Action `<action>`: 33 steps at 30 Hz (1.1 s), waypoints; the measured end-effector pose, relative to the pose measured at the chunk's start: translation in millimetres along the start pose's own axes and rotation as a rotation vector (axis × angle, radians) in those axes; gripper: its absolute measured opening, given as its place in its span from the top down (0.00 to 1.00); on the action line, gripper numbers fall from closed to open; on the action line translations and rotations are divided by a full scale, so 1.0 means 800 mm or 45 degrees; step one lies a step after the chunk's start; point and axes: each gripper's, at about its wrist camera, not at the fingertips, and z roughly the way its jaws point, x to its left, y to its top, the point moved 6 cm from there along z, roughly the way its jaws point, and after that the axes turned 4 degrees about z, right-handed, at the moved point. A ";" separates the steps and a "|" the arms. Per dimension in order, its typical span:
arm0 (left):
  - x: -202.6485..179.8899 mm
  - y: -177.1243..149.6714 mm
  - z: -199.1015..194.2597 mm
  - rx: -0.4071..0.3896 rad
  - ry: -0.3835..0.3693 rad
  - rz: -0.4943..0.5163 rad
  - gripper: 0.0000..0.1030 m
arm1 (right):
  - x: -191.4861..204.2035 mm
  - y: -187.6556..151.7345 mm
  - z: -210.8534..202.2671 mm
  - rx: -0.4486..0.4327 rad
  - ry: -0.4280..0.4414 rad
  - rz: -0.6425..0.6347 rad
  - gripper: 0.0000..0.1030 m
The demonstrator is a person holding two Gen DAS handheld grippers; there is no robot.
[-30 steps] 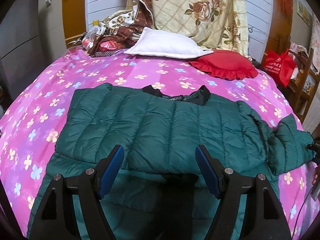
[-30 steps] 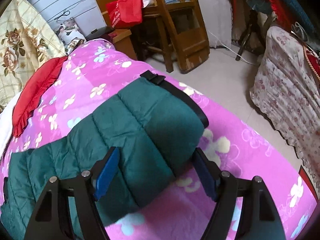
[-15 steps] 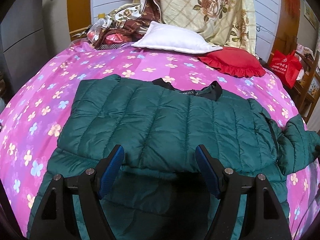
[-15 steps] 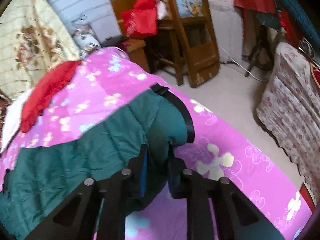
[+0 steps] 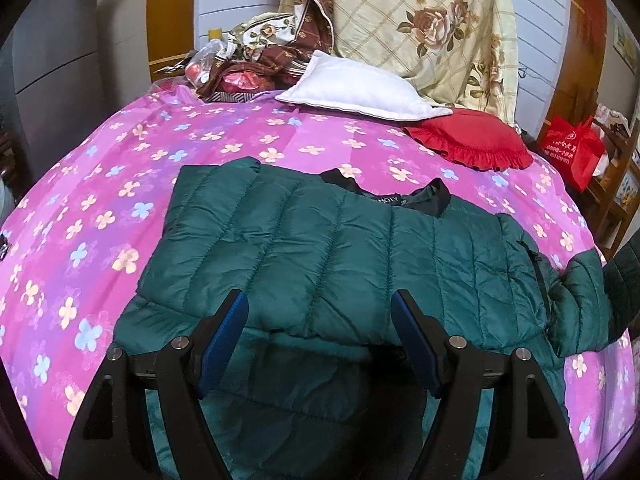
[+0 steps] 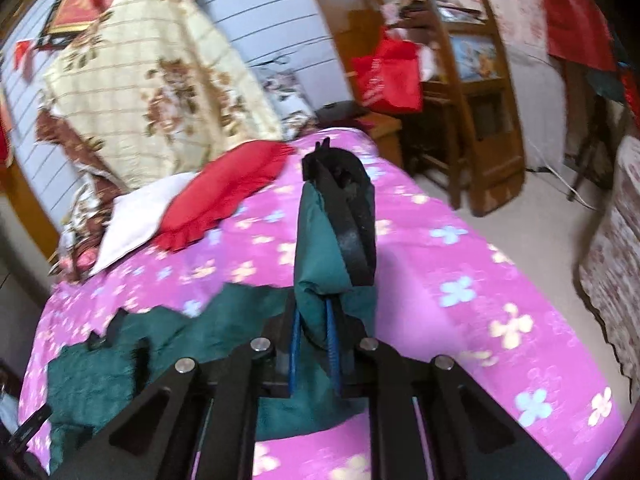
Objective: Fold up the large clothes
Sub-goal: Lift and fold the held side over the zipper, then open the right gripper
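- A dark green quilted jacket [image 5: 340, 256] lies spread across the pink flowered bedspread [image 5: 100, 216], its black collar [image 5: 436, 196] toward the far side; its left part is folded over the body.
- The left gripper [image 5: 318, 332] hangs over the jacket's near hem with its blue pads wide apart and nothing pinched between them. The hem below it sits in shadow, so its edge is hard to follow.
- The near end of the jacket is cut off by the gripper's black frame and the bottom of the left wrist view.
- At the right edge of that view the jacket's sleeve [image 5: 588, 300] rises off the bed and runs out of the picture into the dark rim.
- The right gripper [image 6: 314, 344] is clamped tight on the sleeve [image 6: 320, 256]; the green fabric bunches up between the narrow blue pads and the black cuff [image 6: 352, 216] stands up beyond them.
- The right wrist view is smeared by blur, so the jacket's body at lower left shows only as a ragged green patch.
- A white pillow [image 5: 356, 88] and a red frilled cushion [image 5: 472, 144] lie at the far end of the bed, touching, before a cream rose-print quilt [image 5: 424, 28].
- A red bag [image 5: 572, 152] sits on wooden furniture at the far right, partly cut off.
- The clutter at the far left of the bed is too jumbled to name.
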 end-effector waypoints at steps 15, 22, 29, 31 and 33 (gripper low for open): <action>0.016 0.001 -0.001 0.009 0.019 -0.004 0.45 | 0.143 -0.062 -0.013 0.130 0.170 -0.256 0.89; 0.029 0.001 0.008 0.029 0.028 -0.034 0.45 | 0.192 -0.096 -0.003 0.202 0.235 -0.321 0.90; 0.052 0.001 0.006 0.029 0.013 -0.107 0.45 | 0.259 -0.141 0.022 0.298 0.302 -0.399 0.90; 0.055 0.001 0.006 0.028 0.011 -0.112 0.45 | 0.276 -0.156 0.032 0.330 0.313 -0.417 0.90; 0.058 0.000 0.006 0.030 0.010 -0.112 0.45 | 0.290 -0.168 0.041 0.360 0.327 -0.430 0.90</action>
